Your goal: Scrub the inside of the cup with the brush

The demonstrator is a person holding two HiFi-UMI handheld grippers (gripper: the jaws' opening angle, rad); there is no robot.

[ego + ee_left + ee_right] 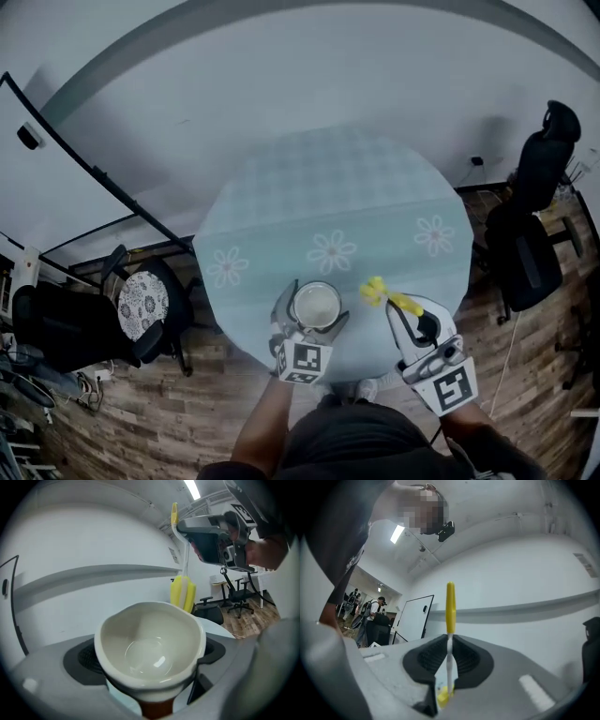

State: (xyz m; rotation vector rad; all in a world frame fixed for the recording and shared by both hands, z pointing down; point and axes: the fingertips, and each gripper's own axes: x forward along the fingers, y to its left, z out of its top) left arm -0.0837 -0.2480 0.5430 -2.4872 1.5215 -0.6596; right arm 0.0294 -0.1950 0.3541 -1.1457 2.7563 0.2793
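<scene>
Now the left tool (310, 326) grips the cup (150, 644) while the right tool (412, 319), closed on the brush (381, 292), holds its head just right of the rim (not inside).

In your left gripper view, the cup (150, 644) shows you only its rim and inside. Its lower body is hidden between the fingers (82, 660) and cut off by the bottom edge. In your right gripper view, the head of the brush (450, 604) sits mostly hidden below the fingers (471, 660), with only a yellow scrap showing.
</scene>
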